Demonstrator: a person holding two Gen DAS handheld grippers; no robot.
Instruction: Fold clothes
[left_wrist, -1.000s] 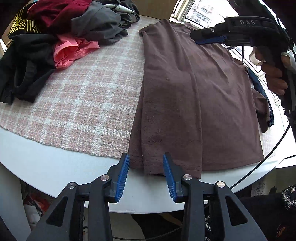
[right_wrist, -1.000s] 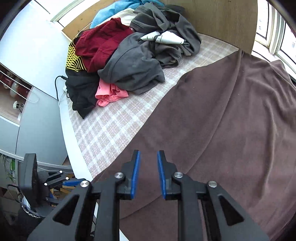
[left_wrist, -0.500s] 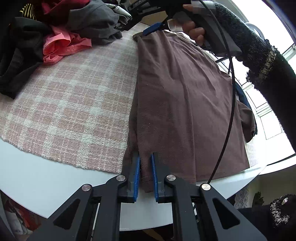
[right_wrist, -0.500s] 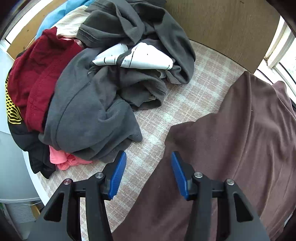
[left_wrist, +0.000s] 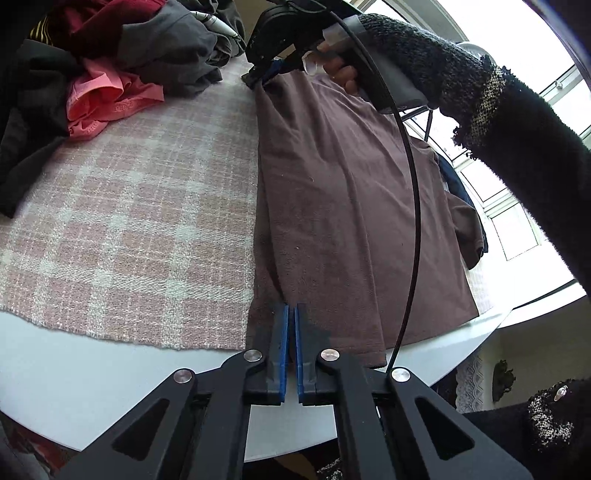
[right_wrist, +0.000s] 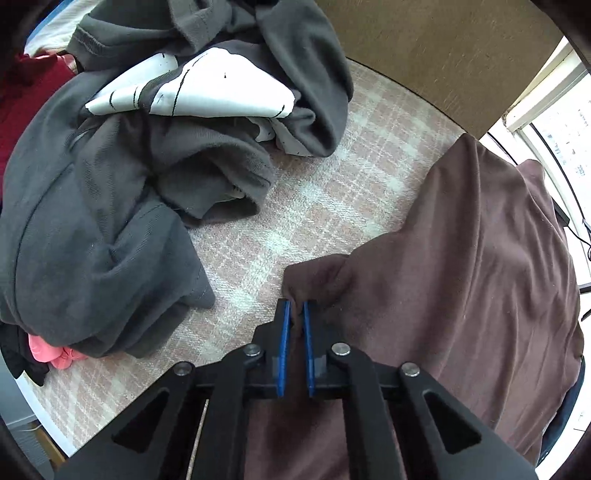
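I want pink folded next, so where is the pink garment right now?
In the left wrist view the pink garment lies upper left, at the clothes pile's edge, on the plaid cloth.

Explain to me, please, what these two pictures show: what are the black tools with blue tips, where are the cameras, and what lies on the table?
No robot here: a person holds a hand tool with two blue-padded fingers in each hand, and a camera on each looks along them. In the left tool's view, the left gripper is shut on the near hem of the brown shirt. In the right tool's view, the right gripper pinches the shirt's far corner. The shirt lies on a pink checked cloth beside a pile of unfolded clothes.
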